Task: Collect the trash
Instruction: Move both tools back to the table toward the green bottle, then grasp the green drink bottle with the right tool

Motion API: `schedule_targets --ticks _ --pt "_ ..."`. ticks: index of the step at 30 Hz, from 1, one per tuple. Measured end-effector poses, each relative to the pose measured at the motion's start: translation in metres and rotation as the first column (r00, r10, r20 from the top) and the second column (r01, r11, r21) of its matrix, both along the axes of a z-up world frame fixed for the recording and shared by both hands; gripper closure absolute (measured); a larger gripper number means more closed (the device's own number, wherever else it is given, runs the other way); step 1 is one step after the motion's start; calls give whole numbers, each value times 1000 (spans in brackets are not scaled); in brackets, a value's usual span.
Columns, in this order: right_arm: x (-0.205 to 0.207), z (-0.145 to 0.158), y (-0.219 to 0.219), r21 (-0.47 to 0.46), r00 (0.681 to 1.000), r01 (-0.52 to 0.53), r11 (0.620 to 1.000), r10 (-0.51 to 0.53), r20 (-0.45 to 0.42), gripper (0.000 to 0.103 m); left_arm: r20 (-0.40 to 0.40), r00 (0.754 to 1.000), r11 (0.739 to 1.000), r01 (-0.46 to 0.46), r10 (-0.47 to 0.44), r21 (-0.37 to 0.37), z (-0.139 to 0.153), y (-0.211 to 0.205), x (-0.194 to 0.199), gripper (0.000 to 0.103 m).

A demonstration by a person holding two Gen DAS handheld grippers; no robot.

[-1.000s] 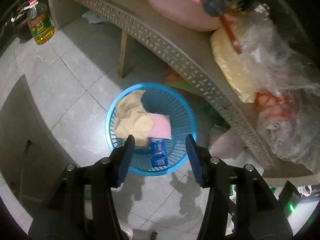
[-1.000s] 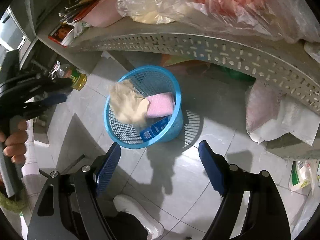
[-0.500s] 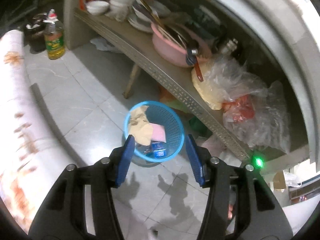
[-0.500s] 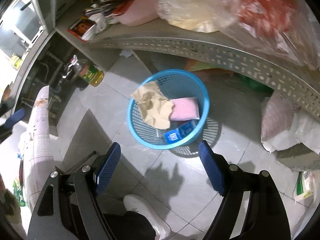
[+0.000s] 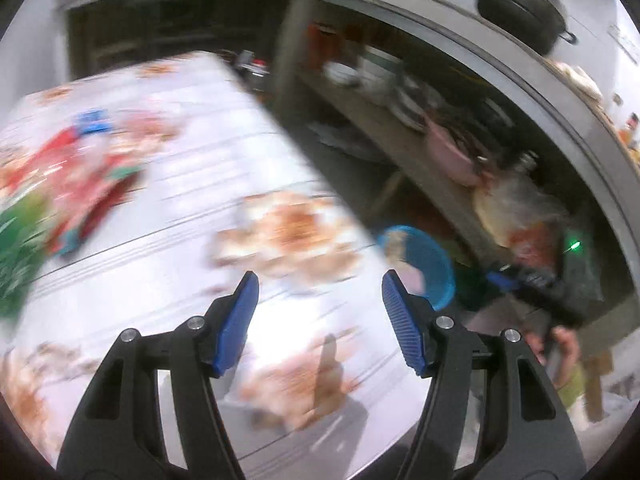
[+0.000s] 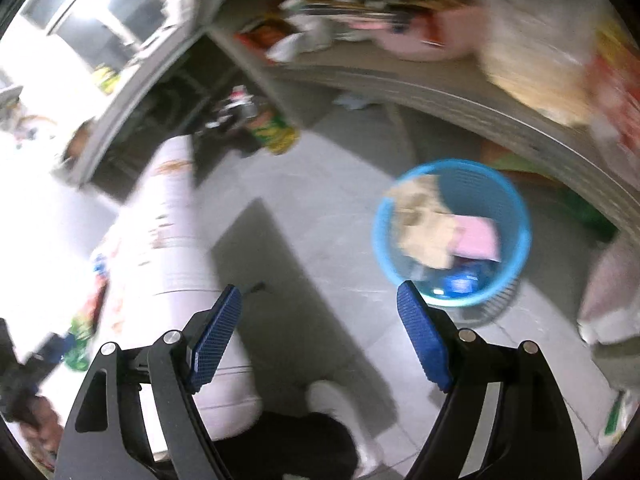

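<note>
Two views: both blurred, each looking past its own gripper.

Left wrist view
- left gripper (image 5: pixel 319 300): lower centre of the frame; jaws are opening, nothing between the blue pads, which hang over a cloth-covered top.
- counter (image 5: pixel 180 208): fills the left and centre; white cloth with orange-brown flower prints.
- wrappers (image 5: pixel 76 184): red and green packets with a small blue one, lying on the cloth at the left edge; too blurred to read.
- basket (image 5: pixel 440 264): blue mesh, right of centre, on the floor beyond the counter's edge, partly hidden by the right pad; crumpled paper and something pink show inside.
- shelf (image 5: pixel 400 136): runs from upper centre down to the right, carrying bowls, a pink basin and plastic bags.
- pot (image 5: pixel 520 4): dark, upper right, on a higher surface.
- right gripper (image 5: pixel 532 280): dark shape at the right edge with a hand (image 5: pixel 564 348) below it.

Right wrist view
- right gripper: lower centre; jaws wide apart and empty, over grey floor tiles.
- basket: right of centre, standing on the floor; holds beige crumpled paper (image 6: pixel 424 224), a pink piece (image 6: pixel 476 236) and a blue packet (image 6: pixel 460 280).
- counter: white, left of centre; the wrappers at its lower-left part.
- bottle (image 6: pixel 272 128): yellow-green, upper centre, on the floor.
- shoe (image 6: pixel 340 404): white, bottom centre.
</note>
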State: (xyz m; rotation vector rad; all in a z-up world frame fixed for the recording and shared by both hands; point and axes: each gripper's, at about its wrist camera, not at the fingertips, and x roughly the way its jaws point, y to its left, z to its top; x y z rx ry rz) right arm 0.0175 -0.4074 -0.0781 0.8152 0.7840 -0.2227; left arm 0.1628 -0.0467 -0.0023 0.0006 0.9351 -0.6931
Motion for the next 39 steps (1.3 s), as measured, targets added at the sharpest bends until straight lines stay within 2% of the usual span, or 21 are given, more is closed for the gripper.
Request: schedule_targets --ticks 4,7,9,10,13,14,15,16,18,19,22,25,26,28,30,32,35,39 --pt "30 28 35 28 989 -133 991 130 75 25 59 989 991 -135 135 -2 11 62 3 43" --pt "52 48 66 56 965 -237 970 228 129 25 124 955 963 -270 268 -4 28 114 24 43" --pt "67 59 88 62 943 -308 949 296 154 25 140 928 938 -345 345 -18 36 148 50 40" --pt "77 65 103 61 926 -353 934 340 166 25 139 914 923 -385 381 -1 37 161 65 40" --pt "99 81 141 67 876 -458 887 437 204 25 136 856 855 -512 500 82 28 208 120 40" --pt "106 86 153 67 863 -482 874 460 209 25 125 844 839 -534 522 106 24 217 132 40" --pt "109 89 161 63 852 -501 863 479 213 25 97 842 832 -539 531 131 17 226 144 40" --pt "115 94 173 54 838 -522 851 501 217 25 40 852 841 -522 522 142 7 235 157 40" --pt "120 99 186 43 822 -546 837 526 218 25 -56 850 848 -515 524 121 -7 243 165 40" --pt "124 100 194 40 815 -558 829 538 214 25 -106 860 866 -492 500 89 -15 244 162 41" --pt "136 100 207 46 805 -579 814 561 194 25 -174 896 909 -416 408 -13 -17 239 145 41" --pt "149 99 215 56 799 -592 804 576 174 25 -225 934 937 -316 279 -148 -11 221 123 41" --pt "155 98 217 63 794 -600 798 584 170 25 -232 949 942 -262 213 -208 -6 211 110 41" --pt "167 95 223 75 788 -611 788 596 154 25 -230 969 935 -167 96 -313 3 199 94 41" --pt "179 90 229 96 787 -615 782 601 142 25 -183 981 917 -125 58 -379 13 196 86 39" --pt "188 87 236 121 781 -623 773 607 144 25 -153 982 914 -164 114 -372 15 199 88 39" --pt "203 87 246 125 772 -634 763 619 142 25 -231 957 903 -252 177 -349 -2 203 101 41" --pt "228 85 261 151 752 -659 737 643 147 25 -269 941 895 -291 204 -339 -22 200 113 41"
